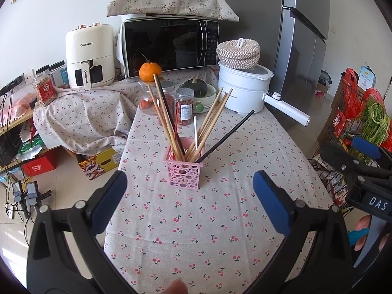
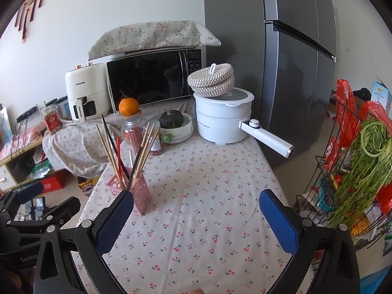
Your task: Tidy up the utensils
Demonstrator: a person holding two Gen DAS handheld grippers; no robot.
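Left wrist view: left gripper (image 1: 188, 196) hovers with fingers released, empty, above bare cloth near the desk (image 1: 220, 240) front. Pink holder (image 1: 183, 171) with chopsticks (image 1: 169, 122) stands mid-desk, near the left edge. Right gripper (image 2: 196, 216) likewise released, empty, beside the holder; open cloth ahead.

Right gripper (image 2: 196, 210) at lower centre of frame, blue-padded fingers spread wide, nothing between them; pink perforated plastic basket (image 2: 140, 193) left of centre on cherry-print tablecloth (image 2: 208, 183), holding upright wooden chopsticks (image 2: 147, 147); left gripper (image 2: 31, 210) at lower left edge.
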